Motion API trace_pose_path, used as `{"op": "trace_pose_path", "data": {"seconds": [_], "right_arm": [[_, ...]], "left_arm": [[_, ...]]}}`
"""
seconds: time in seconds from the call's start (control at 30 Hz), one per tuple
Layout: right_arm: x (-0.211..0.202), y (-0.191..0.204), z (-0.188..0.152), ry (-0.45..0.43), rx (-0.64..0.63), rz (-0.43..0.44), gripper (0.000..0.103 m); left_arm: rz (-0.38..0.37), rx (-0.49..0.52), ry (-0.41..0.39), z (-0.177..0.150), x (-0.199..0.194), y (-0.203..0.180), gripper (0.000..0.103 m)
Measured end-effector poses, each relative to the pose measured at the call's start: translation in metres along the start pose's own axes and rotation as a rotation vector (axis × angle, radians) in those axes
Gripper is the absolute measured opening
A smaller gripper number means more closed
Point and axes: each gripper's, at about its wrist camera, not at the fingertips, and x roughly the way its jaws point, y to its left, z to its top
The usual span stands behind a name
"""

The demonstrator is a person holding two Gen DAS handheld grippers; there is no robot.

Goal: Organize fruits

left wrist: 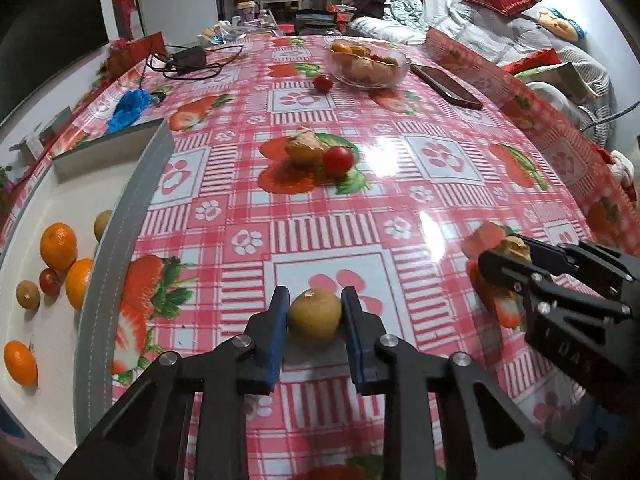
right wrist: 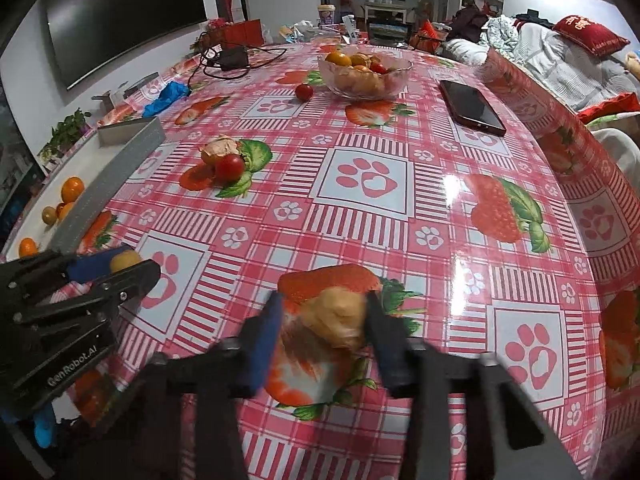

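Note:
My left gripper (left wrist: pixel 315 312) is shut on a small yellow-brown round fruit (left wrist: pixel 315 315) just above the tablecloth; it also shows in the right wrist view (right wrist: pixel 125 261). My right gripper (right wrist: pixel 322 320) is shut on a pale orange peeled fruit (right wrist: pixel 338 316), seen from the left wrist view (left wrist: pixel 514 249). A grey-rimmed white tray (left wrist: pixel 120 216) at the left holds oranges (left wrist: pixel 59 246), a tomato and small brown fruits. Another peeled fruit (left wrist: pixel 305 147) and a cherry tomato (left wrist: pixel 338 161) lie mid-table.
A glass bowl (left wrist: pixel 402 69) of fruit stands at the far side with a tomato (left wrist: pixel 322 83) beside it. A phone (right wrist: pixel 472 107) lies to its right. A blue cloth (left wrist: pixel 129 106), a charger with cables (left wrist: pixel 188 58) and a sofa (left wrist: pixel 500 28) lie beyond.

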Motion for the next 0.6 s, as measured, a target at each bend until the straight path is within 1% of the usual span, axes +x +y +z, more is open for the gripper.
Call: {"op": "trace_pose_path", "data": {"seconds": [0.13, 0.27, 0.37, 0.43, 0.53, 0.57, 0.6], "right_arm": [[-0.005, -0.009, -0.001, 0.014, 0.046, 0.044, 0.032], [-0.012, -0.020, -0.001, 0.012, 0.105, 0.083, 0.032], [-0.018, -0.025, 0.002, 0.008, 0.142, 0.107, 0.032], [-0.019, -0.025, 0.004, 0.009, 0.143, 0.106, 0.032], [-0.014, -0.024, 0.002, 0.025, 0.139, 0.109, 0.032], [-0.012, -0.025, 0.000, 0.031, 0.141, 0.106, 0.037], [-0.011, -0.023, -0.004, 0.040, 0.133, 0.091, 0.051]], "left_arm": [[-0.051, -0.046, 0.015, -0.002, -0.005, 0.007, 0.029], [-0.065, -0.072, 0.014, -0.002, -0.015, 0.015, 0.029], [-0.073, -0.072, -0.008, -0.001, -0.027, 0.018, 0.029], [-0.071, -0.065, -0.022, 0.001, -0.033, 0.019, 0.029], [-0.075, -0.065, -0.015, -0.001, -0.034, 0.021, 0.029], [-0.075, -0.064, -0.009, -0.003, -0.032, 0.022, 0.029], [-0.074, -0.064, -0.003, -0.004, -0.030, 0.022, 0.029]]}}
